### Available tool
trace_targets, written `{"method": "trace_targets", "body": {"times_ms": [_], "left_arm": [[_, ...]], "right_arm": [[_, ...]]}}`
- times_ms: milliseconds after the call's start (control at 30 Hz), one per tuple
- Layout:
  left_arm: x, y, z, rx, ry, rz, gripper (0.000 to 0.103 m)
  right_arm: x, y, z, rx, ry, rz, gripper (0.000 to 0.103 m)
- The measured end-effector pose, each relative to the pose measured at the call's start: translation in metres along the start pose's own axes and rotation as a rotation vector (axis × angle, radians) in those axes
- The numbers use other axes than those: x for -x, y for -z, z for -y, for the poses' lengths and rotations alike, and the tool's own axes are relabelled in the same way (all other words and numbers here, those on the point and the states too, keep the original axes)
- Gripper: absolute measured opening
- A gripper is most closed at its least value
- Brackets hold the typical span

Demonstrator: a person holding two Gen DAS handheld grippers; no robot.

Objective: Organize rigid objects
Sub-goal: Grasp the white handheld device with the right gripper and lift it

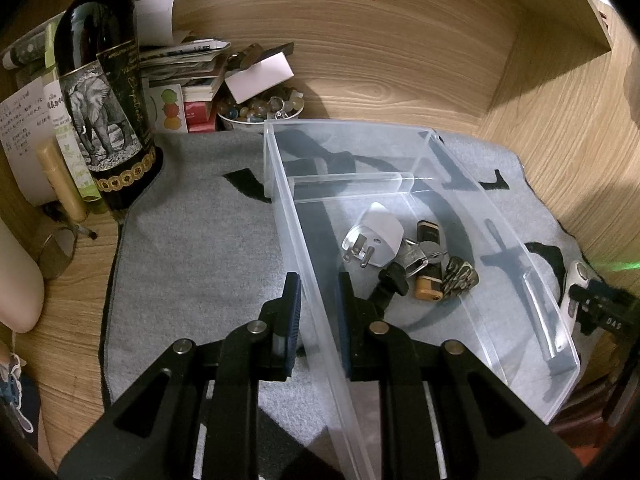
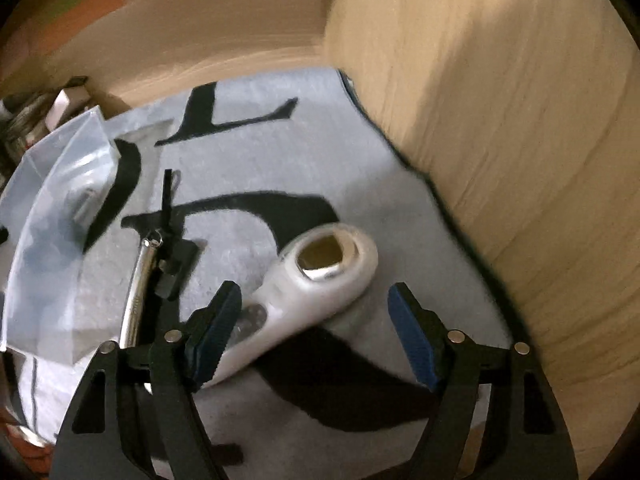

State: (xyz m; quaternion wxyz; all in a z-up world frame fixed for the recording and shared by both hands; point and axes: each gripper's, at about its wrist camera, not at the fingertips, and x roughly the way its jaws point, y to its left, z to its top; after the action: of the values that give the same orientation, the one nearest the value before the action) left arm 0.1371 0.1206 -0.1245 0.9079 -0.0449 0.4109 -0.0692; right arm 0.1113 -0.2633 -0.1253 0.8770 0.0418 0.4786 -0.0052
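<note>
The left gripper [image 1: 318, 300] is straddling the near left wall of the clear plastic bin [image 1: 296, 216], its jaws narrowed with one pad outside the wall and one inside; whether the pads are actually pressing the plastic is hard to tell. Just beyond the inner pad, a black knobbed piece [image 1: 390, 284] is lying on the bin floor, and past it are sitting a white plug adapter [image 1: 374, 236], a bunch of keys [image 1: 424, 254], an amber lighter [image 1: 427, 286] and a dark patterned block [image 1: 460, 276], all clustered together.

The right gripper [image 2: 314, 332] is hovering with its jaws spread wide and holding nothing, its left pad touching or just beside the handle of a white tool [image 2: 320, 280] with a round hole in its head, which is lying on the grey mat [image 2: 260, 152]. To the left of that, a chrome rod [image 2: 138, 292] and a black clip [image 2: 170, 236] are lying on the mat beside the bin's outer wall.

The mat is covering the wooden table [image 1: 72, 320], where a wine bottle [image 1: 104, 92] is standing at the far left and a bowl of stones [image 1: 260, 110] is sitting behind the bin.
</note>
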Motion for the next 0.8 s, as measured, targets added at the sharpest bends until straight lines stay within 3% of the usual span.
{"method": "trace_targets", "body": {"times_ms": [100,200,333,367,400,600,800], "left_arm": [[0.000,0.000,0.000,-0.001,-0.001,0.000,0.016],[0.000,0.000,0.000,0.001,0.001,0.000,0.016],[0.000,0.000,0.000,0.002,0.000,0.001,0.016],[0.000,0.000,0.000,0.003,0.000,0.001,0.016],[0.000,0.000,0.000,0.002,0.000,0.001,0.016],[0.001,0.000,0.000,0.003,0.001,0.001,0.016],[0.001,0.000,0.000,0.003,0.002,0.001,0.016]], "right_arm": [[-0.011,-0.002,0.000,-0.026,-0.051,-0.029,0.074],[-0.020,-0.005,-0.014,0.028,-0.007,-0.016,0.074],[-0.025,-0.013,-0.020,0.058,0.024,0.010,0.053],[-0.024,-0.015,-0.019,0.059,0.015,0.019,0.045],[-0.026,-0.017,-0.018,0.056,-0.013,0.011,0.044],[-0.026,-0.027,-0.029,0.090,-0.015,0.040,0.043],[-0.008,-0.048,-0.047,0.131,-0.043,0.131,0.039]]}}
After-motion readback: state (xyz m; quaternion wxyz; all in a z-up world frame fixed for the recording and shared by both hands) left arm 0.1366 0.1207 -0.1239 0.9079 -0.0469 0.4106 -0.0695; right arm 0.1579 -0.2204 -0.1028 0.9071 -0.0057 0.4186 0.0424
